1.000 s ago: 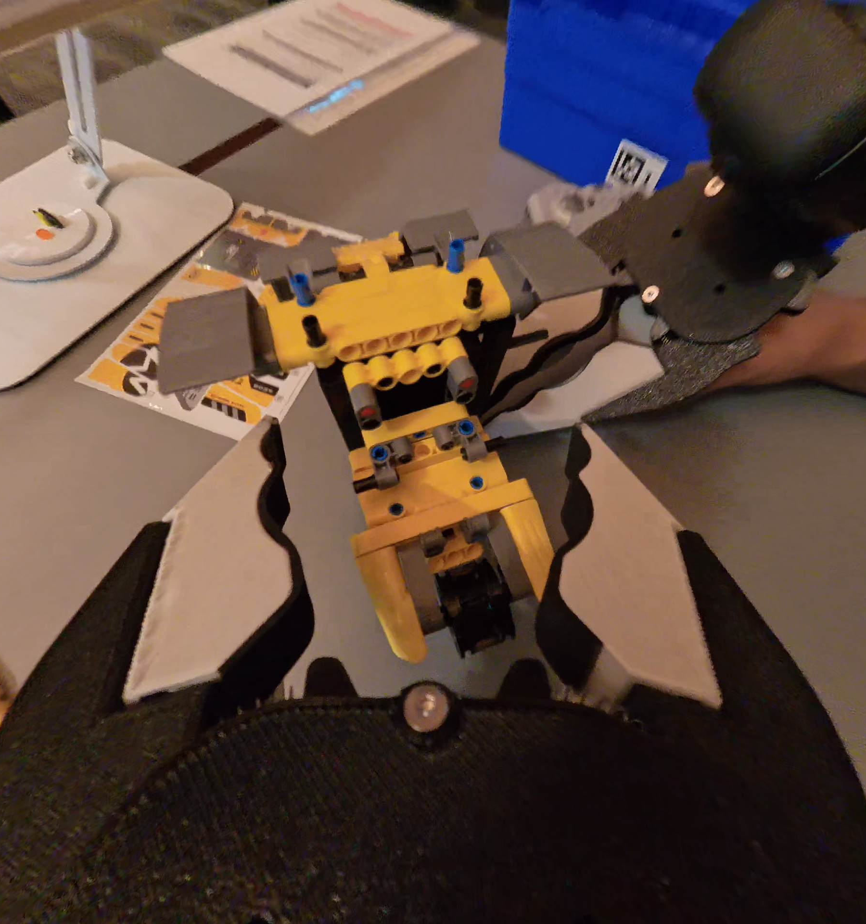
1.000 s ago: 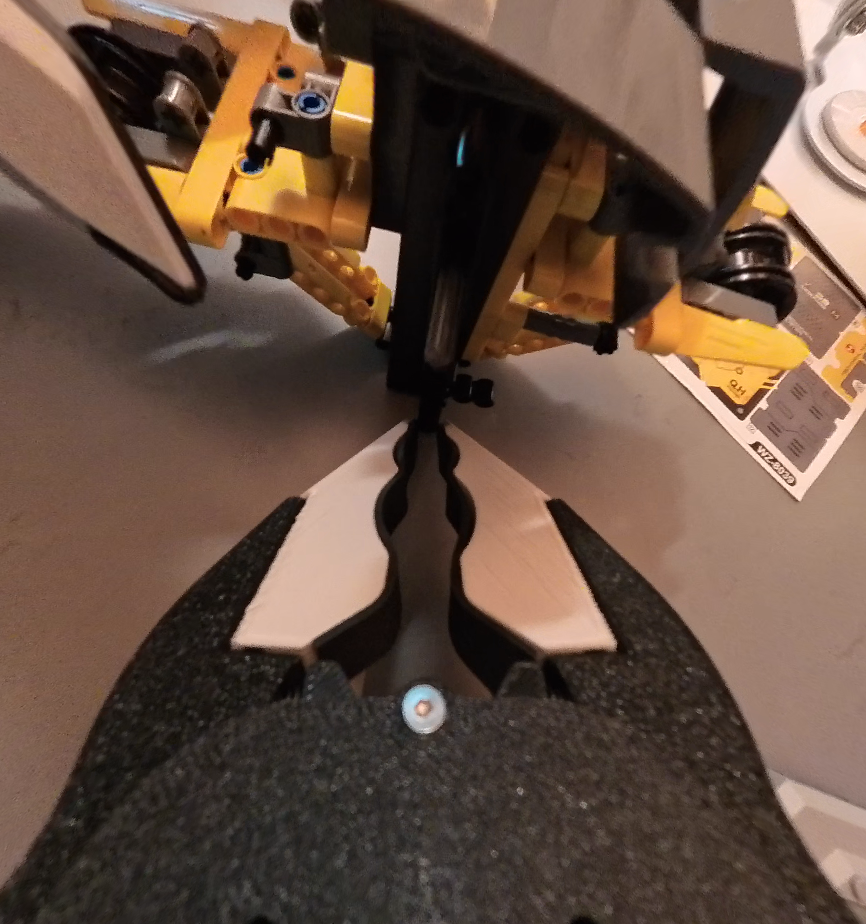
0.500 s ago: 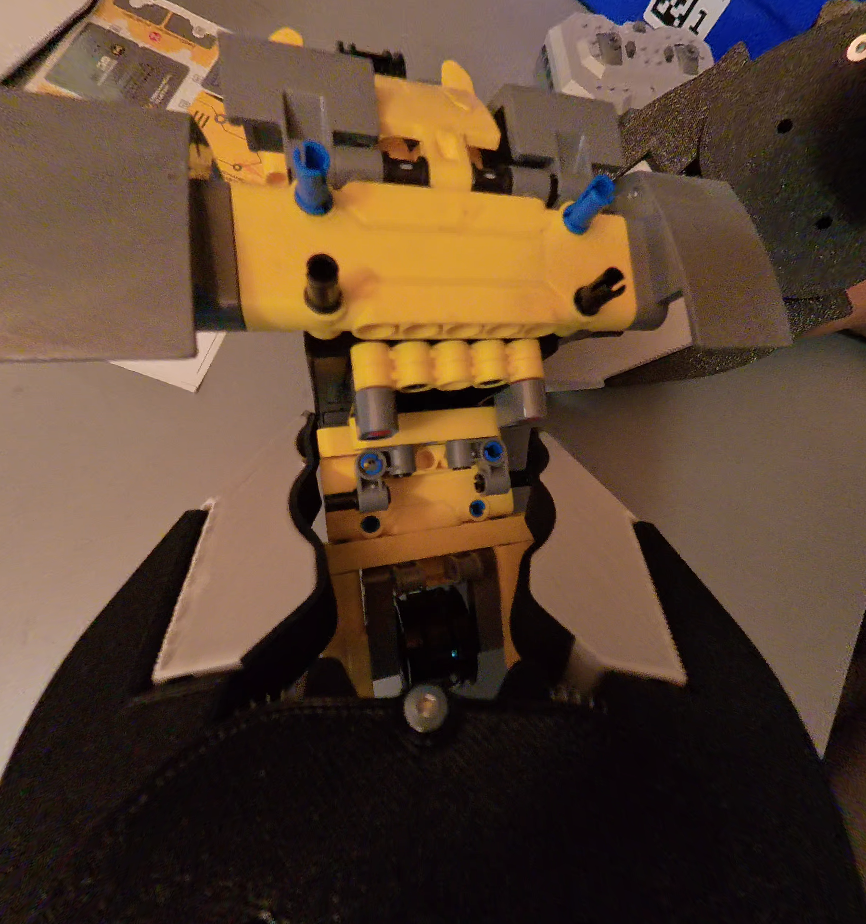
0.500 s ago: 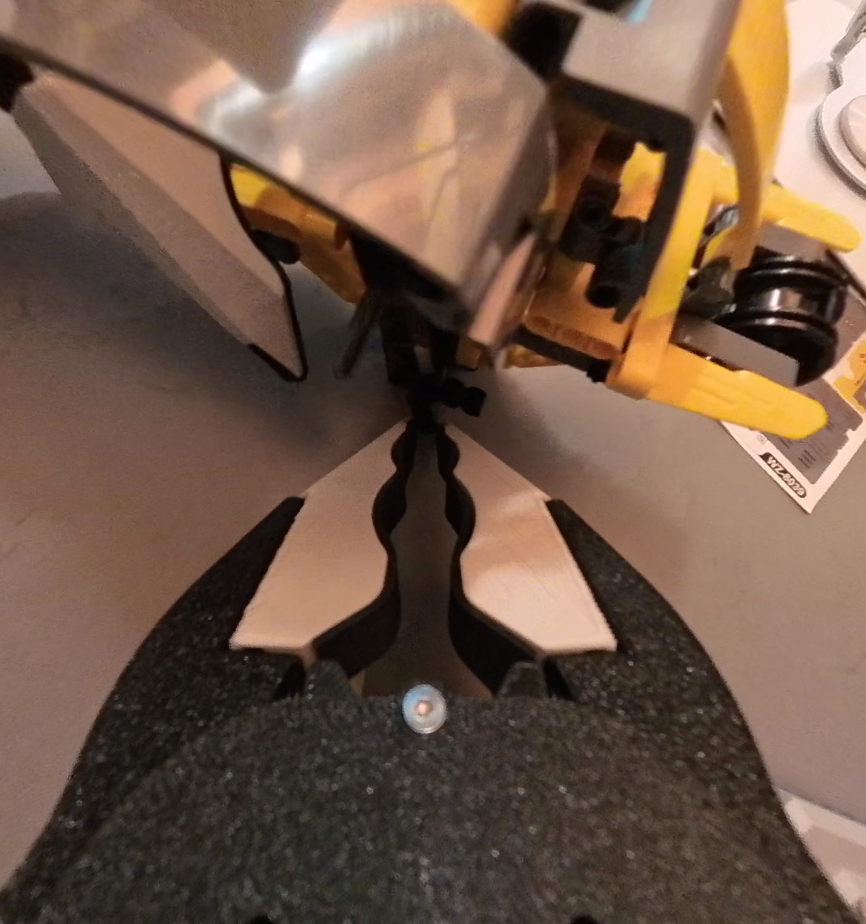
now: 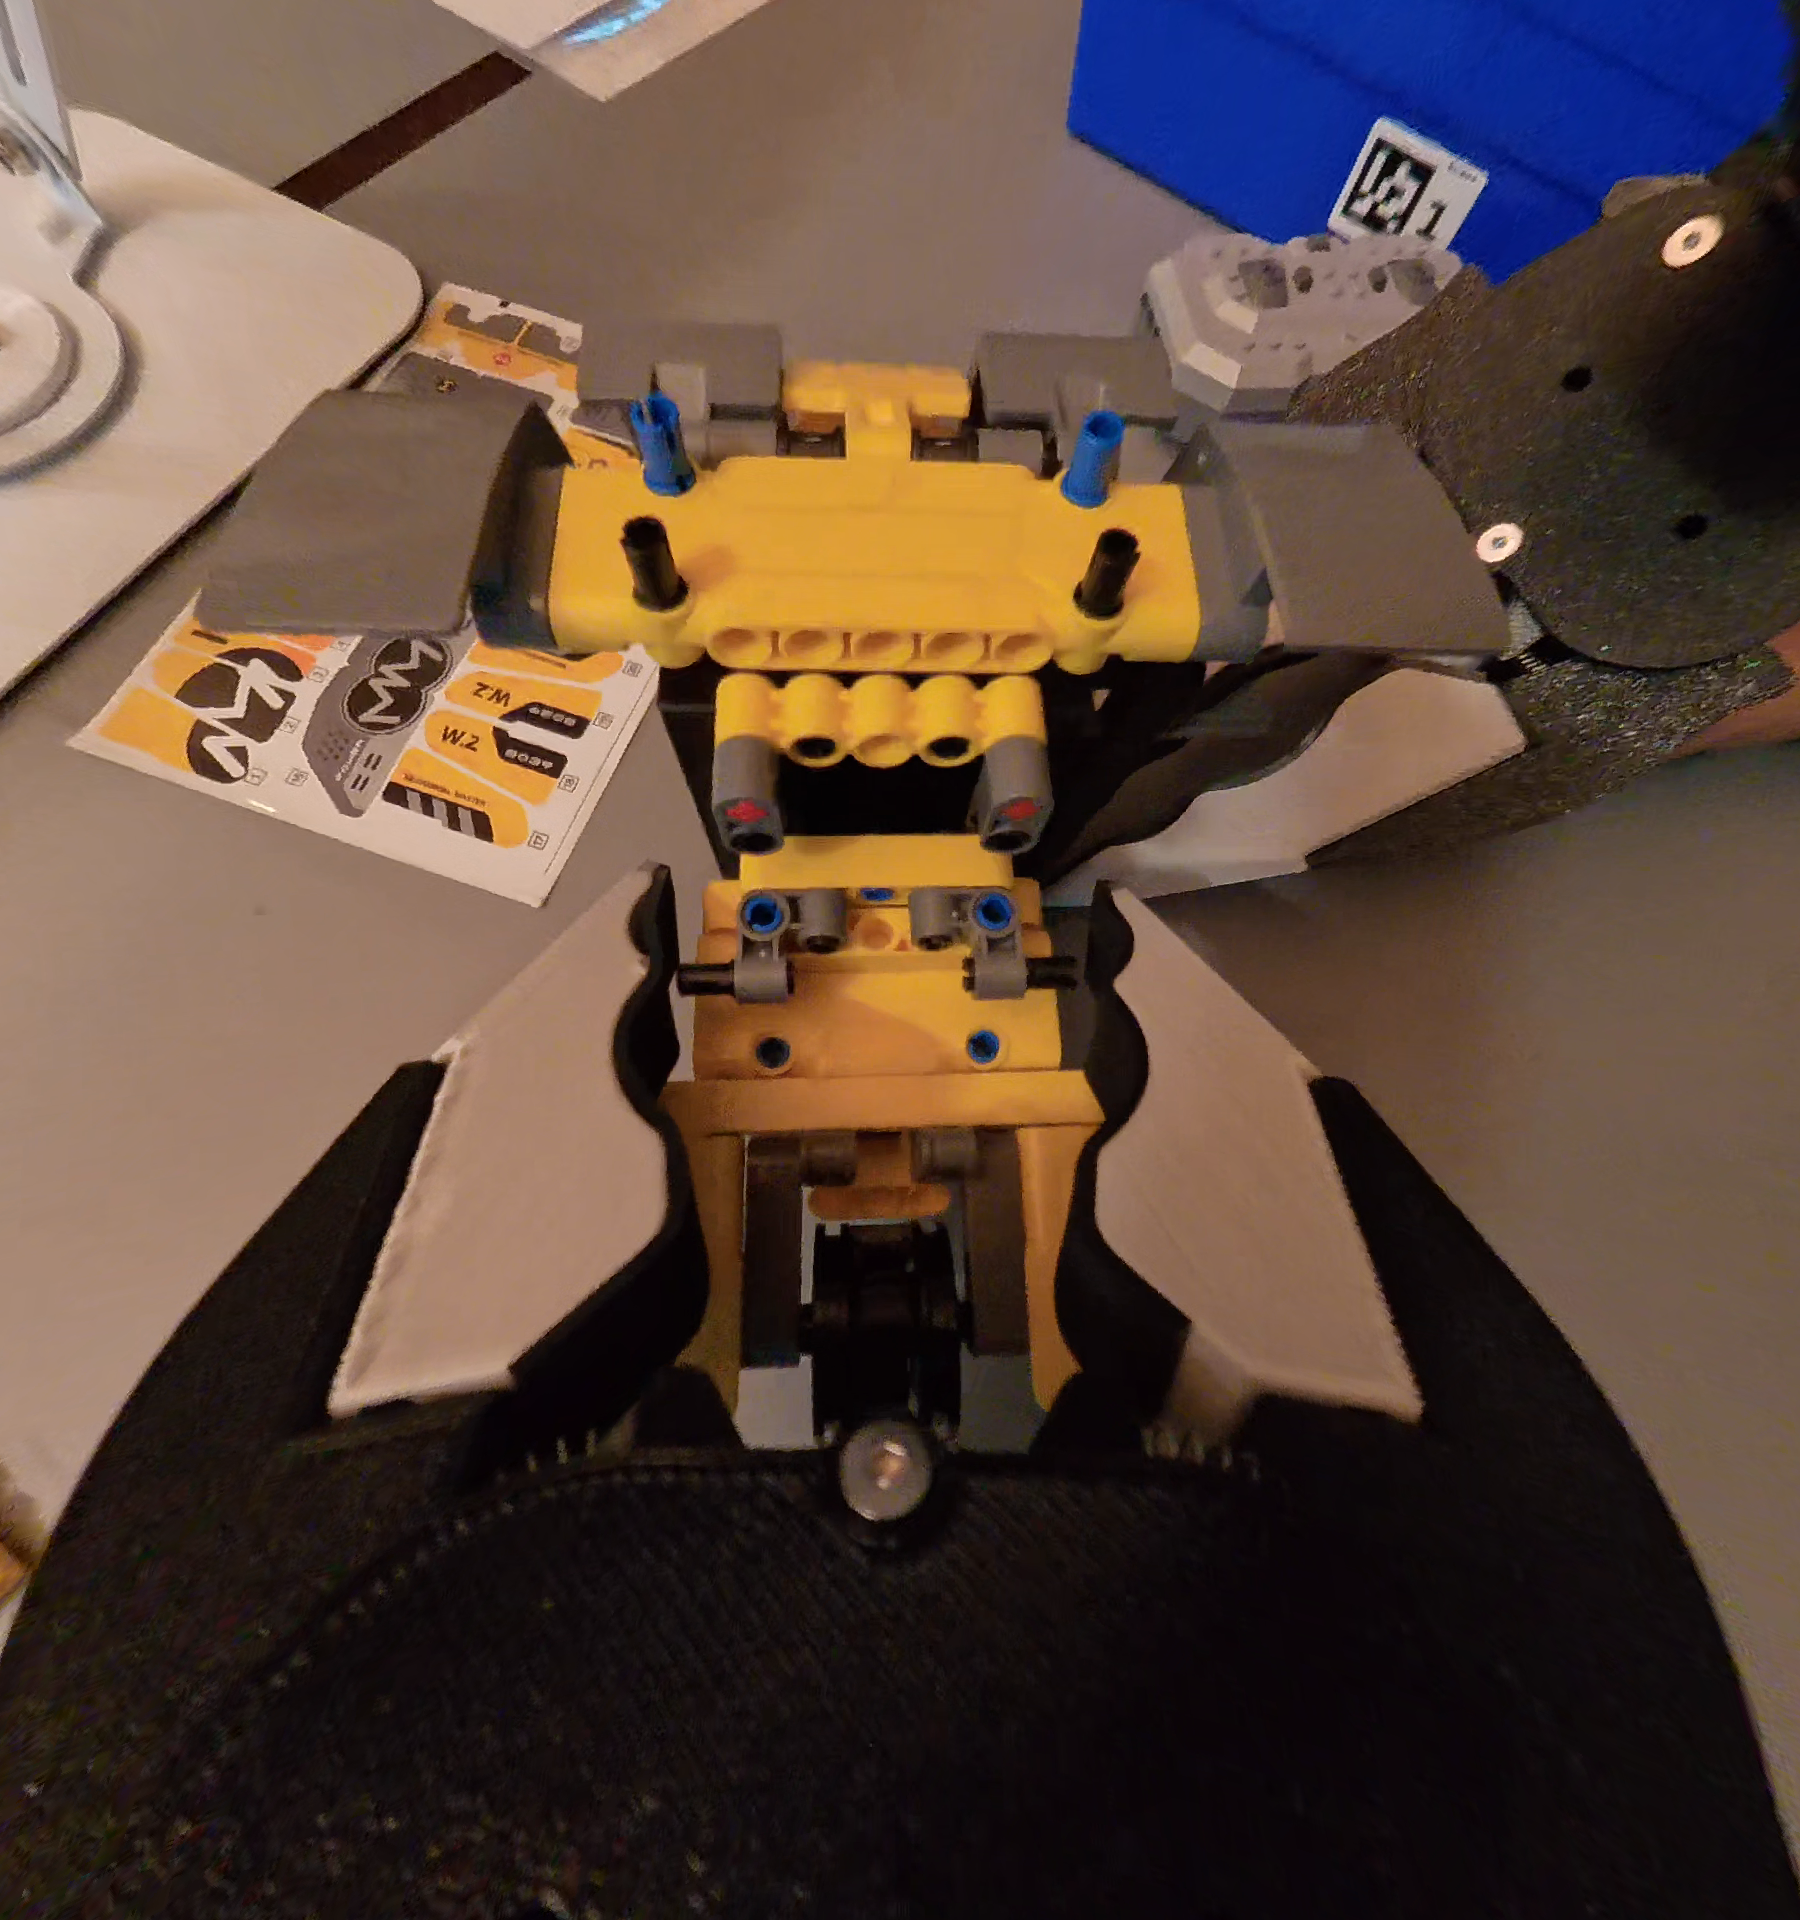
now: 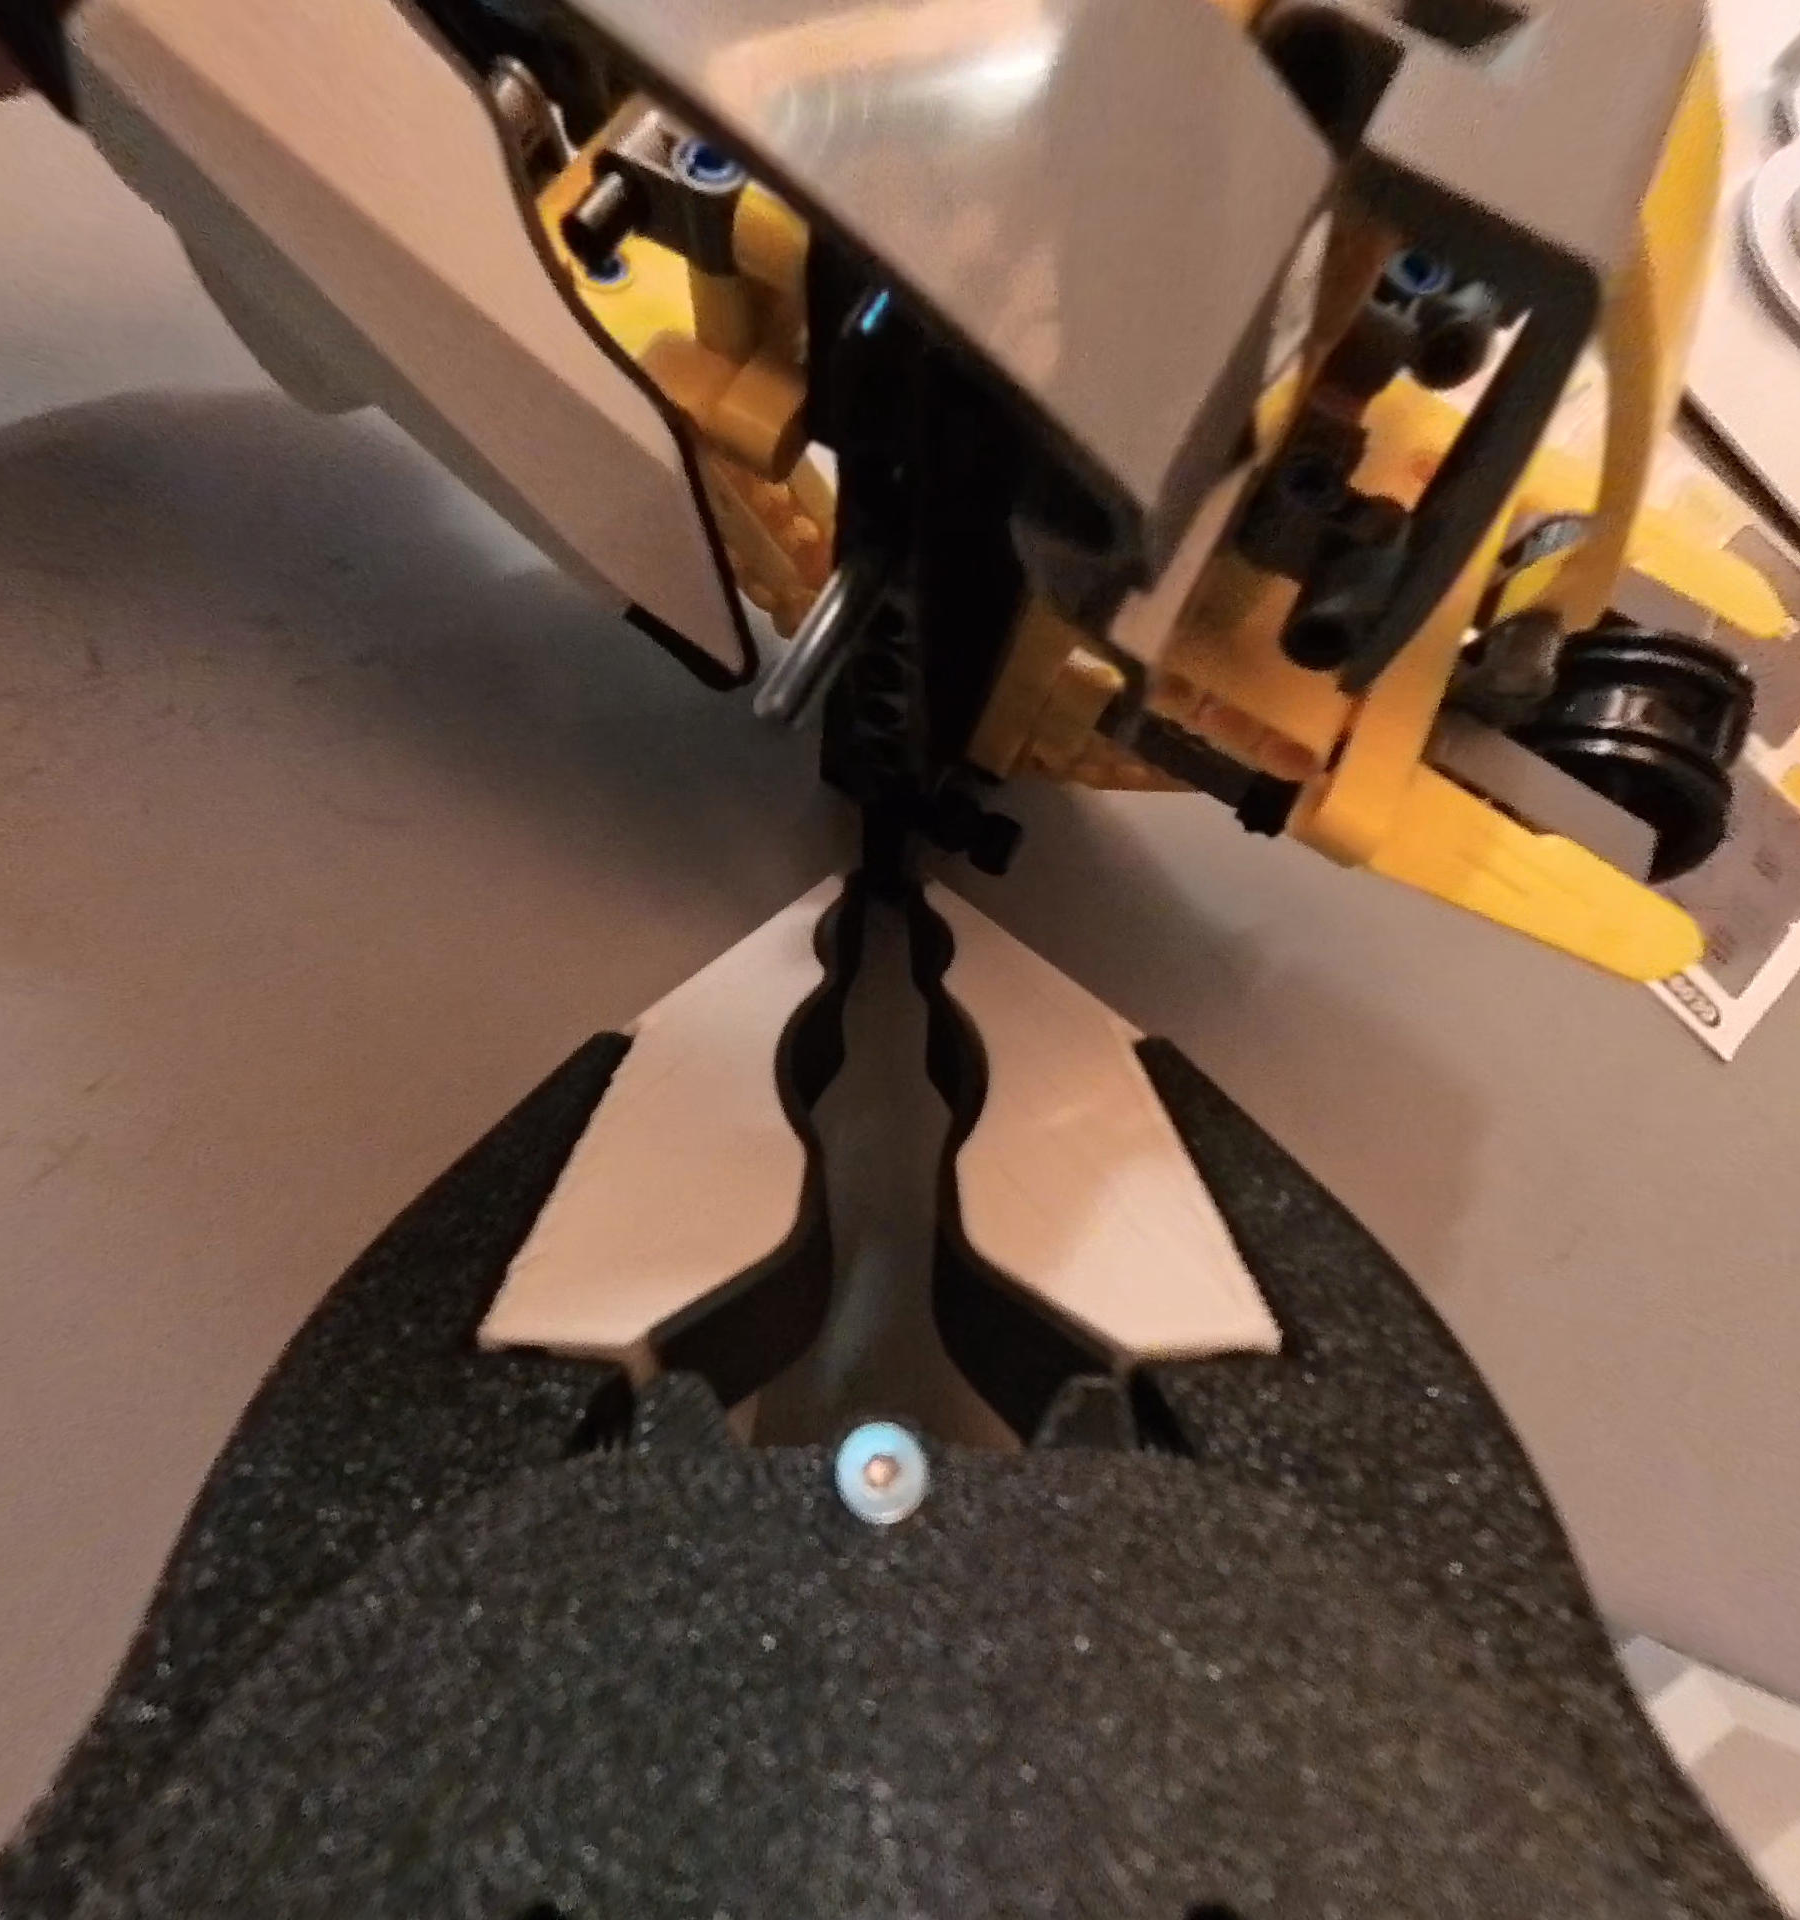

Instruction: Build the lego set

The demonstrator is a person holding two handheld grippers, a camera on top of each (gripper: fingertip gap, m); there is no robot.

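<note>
A yellow and grey brick-built vehicle model (image 5: 875,551) is held between both grippers above the grey table (image 5: 1498,1039). My left gripper (image 5: 880,894) is shut on the model's narrow yellow end, its pale fingers (image 5: 522,1164) pressing both sides. A black wheel sits deep between them. My right gripper (image 6: 891,883) is shut on a thin black part on the model's (image 6: 1395,644) underside. The left wrist view shows it (image 5: 1343,769) reaching in under the model's right grey panel.
A sticker sheet (image 5: 376,727) lies on the table under the model's left side. A white base plate with a metal stand (image 5: 148,312) is at the far left. A blue bin (image 5: 1395,94) and a grey brick piece (image 5: 1291,301) stand at the back right. The gap from one gripper's tips to the other's is roughly 7 centimeters. Both grippers' tips are roughly 20 centimeters from the grey brick piece (image 5: 1291,301).
My left gripper was open around the model's narrow end one second ago and has closed on it. The model has tilted and shifted. The right gripper stays shut on the black part.
</note>
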